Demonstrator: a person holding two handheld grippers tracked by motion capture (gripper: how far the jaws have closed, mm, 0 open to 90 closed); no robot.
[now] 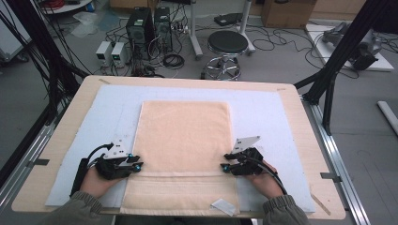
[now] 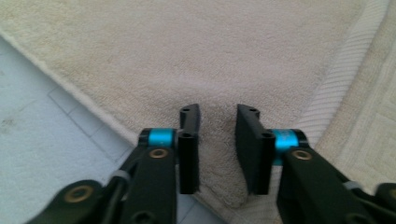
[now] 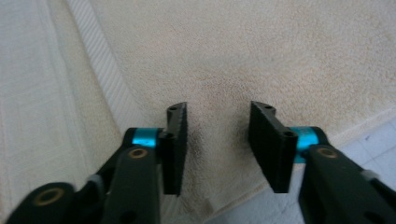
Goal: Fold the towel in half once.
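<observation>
My left gripper and right gripper both stand with jaws spread, set over the left and right edges of the peach towel, nothing pinched yet. The towel lies flat on the pale blue mat, mid-table.

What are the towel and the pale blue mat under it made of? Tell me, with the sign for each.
Towel: looks like cotton terry, matte cream, with a fuzzy looped pile and a flat ribbed band near one end. Pale blue mat: probably felt or thin foam, matte and smooth, with faint seam lines in the left gripper view; the look leaves it open.
</observation>
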